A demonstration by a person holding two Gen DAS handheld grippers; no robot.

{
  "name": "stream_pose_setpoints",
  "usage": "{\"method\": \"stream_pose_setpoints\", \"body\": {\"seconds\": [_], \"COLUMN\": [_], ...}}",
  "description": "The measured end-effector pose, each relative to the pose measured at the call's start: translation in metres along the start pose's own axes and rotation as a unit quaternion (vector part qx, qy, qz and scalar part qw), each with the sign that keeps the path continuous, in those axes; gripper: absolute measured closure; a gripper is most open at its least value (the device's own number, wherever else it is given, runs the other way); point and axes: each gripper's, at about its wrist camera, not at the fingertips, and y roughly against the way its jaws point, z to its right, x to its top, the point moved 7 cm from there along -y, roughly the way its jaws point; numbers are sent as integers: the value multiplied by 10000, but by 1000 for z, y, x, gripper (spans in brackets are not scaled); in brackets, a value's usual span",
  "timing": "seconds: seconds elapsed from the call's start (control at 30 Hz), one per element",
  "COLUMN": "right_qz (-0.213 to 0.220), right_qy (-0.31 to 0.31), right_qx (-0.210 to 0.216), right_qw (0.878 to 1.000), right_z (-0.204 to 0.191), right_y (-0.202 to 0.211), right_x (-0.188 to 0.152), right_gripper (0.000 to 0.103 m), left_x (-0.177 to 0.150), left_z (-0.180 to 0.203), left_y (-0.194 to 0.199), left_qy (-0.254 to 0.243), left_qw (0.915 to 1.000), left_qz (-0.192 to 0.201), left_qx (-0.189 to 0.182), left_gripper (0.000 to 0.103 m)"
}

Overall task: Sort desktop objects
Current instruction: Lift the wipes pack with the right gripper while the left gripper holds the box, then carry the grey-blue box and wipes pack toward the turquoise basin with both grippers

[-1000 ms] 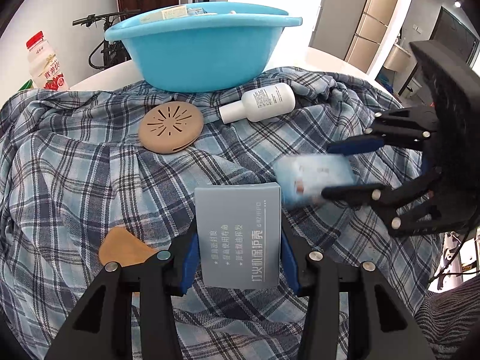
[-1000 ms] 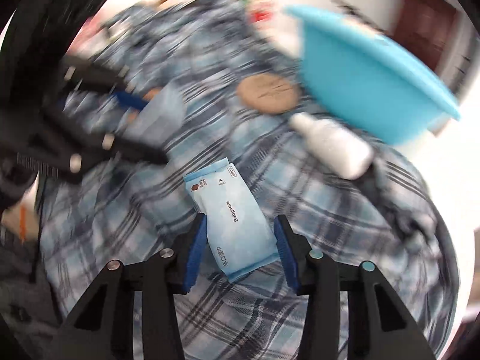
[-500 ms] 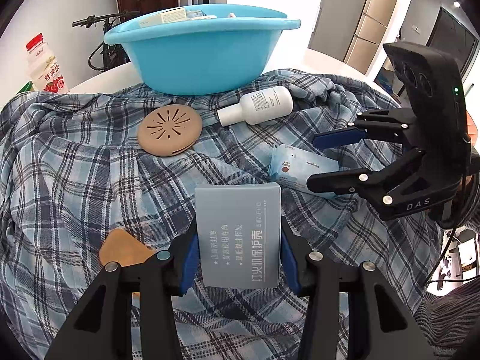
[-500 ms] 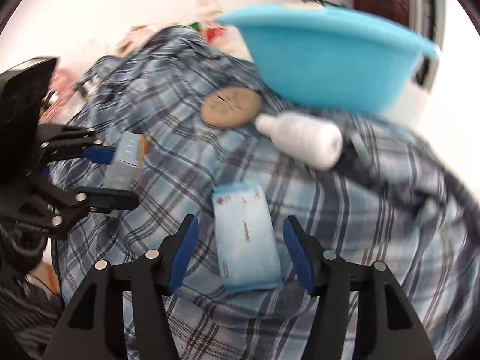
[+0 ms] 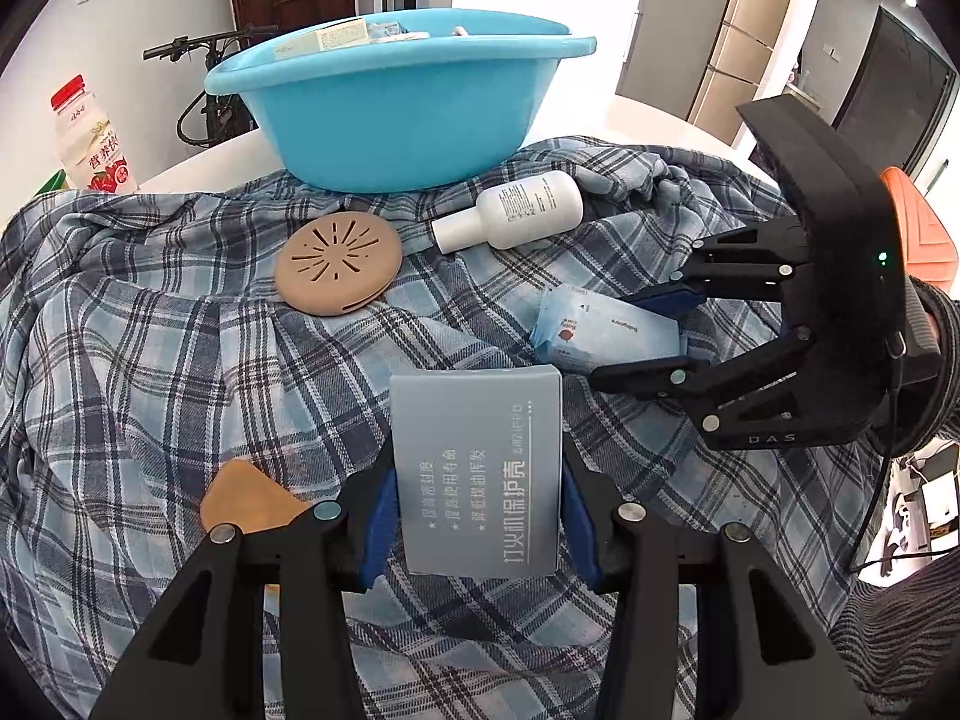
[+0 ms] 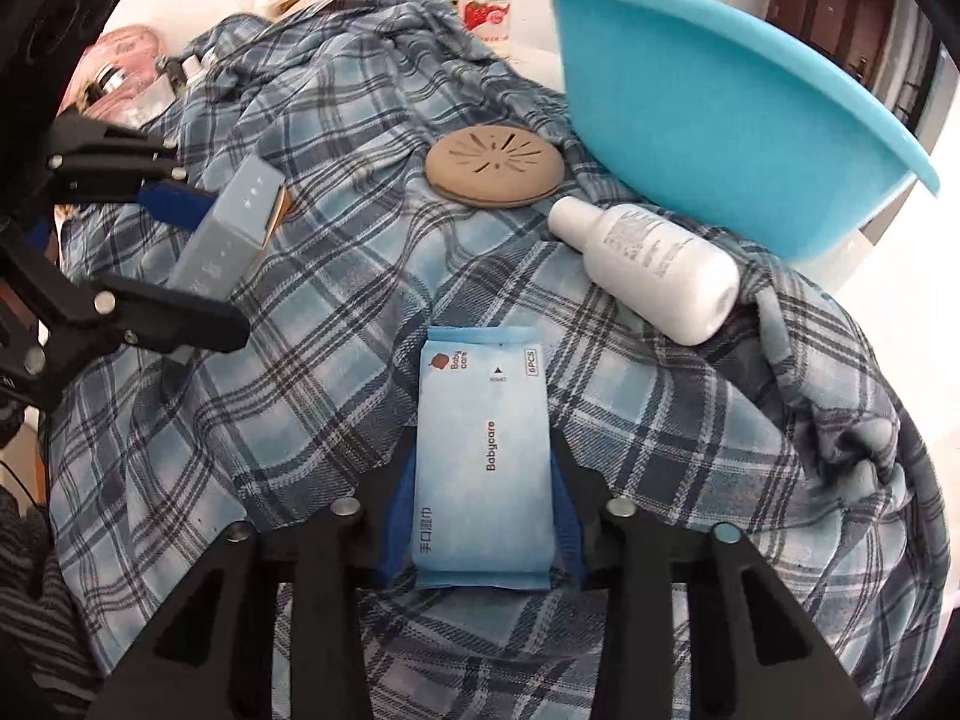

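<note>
My left gripper [image 5: 477, 516] is shut on a grey flat box [image 5: 480, 468] with white print, held just above the plaid cloth; it also shows in the right wrist view [image 6: 225, 240]. My right gripper [image 6: 480, 516] is shut on a light blue wet-wipe pack [image 6: 483, 456], which also shows in the left wrist view [image 5: 600, 333]. A blue basin [image 5: 390, 108] with several items inside stands at the back. A white bottle [image 5: 516, 213] lies on its side and a round tan vented disc [image 5: 339, 261] lies flat in front of the basin.
A blue plaid cloth [image 5: 150, 330] covers the table. A tan triangular piece [image 5: 246, 495] lies by my left gripper. A milk bottle with a red cap [image 5: 90, 138] stands at the far left. Pink and glass items [image 6: 120, 78] sit beyond the cloth.
My right gripper opened around the wipe pack half a second ago and has now closed on it again. My left gripper has held the grey box nearly still.
</note>
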Motion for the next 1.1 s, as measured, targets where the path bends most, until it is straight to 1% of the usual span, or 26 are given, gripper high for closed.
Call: {"method": "stream_pose_setpoints", "body": {"seconds": [0.2, 0.3, 0.37, 0.4, 0.5, 0.6, 0.63, 0.7, 0.73, 0.77, 0.83, 0.87, 0.93, 1.1], "right_qz": [304, 482, 569, 571, 347, 377, 400, 438, 490, 572, 689, 724, 770, 737], "right_qy": [-223, -332, -413, -435, -533, -660, -701, -667, -702, -817, -1076, -1146, -1141, -1160], "right_qx": [60, -77, -70, -51, -169, -130, -265, -908, -1154, -1187, -904, -806, -764, -702], "right_qw": [9993, 9983, 9975, 9974, 9978, 9970, 9964, 9927, 9896, 9879, 9877, 9875, 9875, 9880], "right_z": [2, 6, 6, 5, 2, -3, -3, -1, 1, 2, 2, 1, -1, 0], "right_y": [28, 43, 52, 54, 50, 46, 46, 49, 52, 56, 63, 66, 69, 69], "right_x": [6, 9, 11, 12, 9, 4, 3, 1, 2, 3, 5, 6, 8, 7], "right_gripper": [66, 66, 66, 66, 66, 66, 66, 66, 66, 66, 66, 66, 66, 66], "left_x": [1, 3, 4, 5, 8, 9, 9, 9, 9, 10, 12, 13, 15, 17], "left_z": [-3, -3, -2, -1, 3, 7, 7, 6, 3, -1, -5, -7, -8, -5], "left_y": [0, 0, 0, 1, 2, 3, 2, 3, 4, 5, 6, 8, 12, 18], "left_qy": [23, 20, 6, -5, -54, -144, -160, -90, 41, 186, 308, 339, 309, 300], "left_qw": [10000, 10000, 10000, 10000, 10000, 9997, 9995, 9994, 9994, 9993, 9990, 9987, 9982, 9979], "left_qz": [-16, -19, -1, 16, 70, 146, 156, 176, 193, 201, 209, 256, 322, 410], "left_qx": [25, 35, 26, 22, 36, 161, 229, 269, 271, 247, 229, 293, 397, 390], "left_gripper": [54, 54, 54, 54, 54, 54, 54, 54, 54, 54, 54, 54, 54, 54]}}
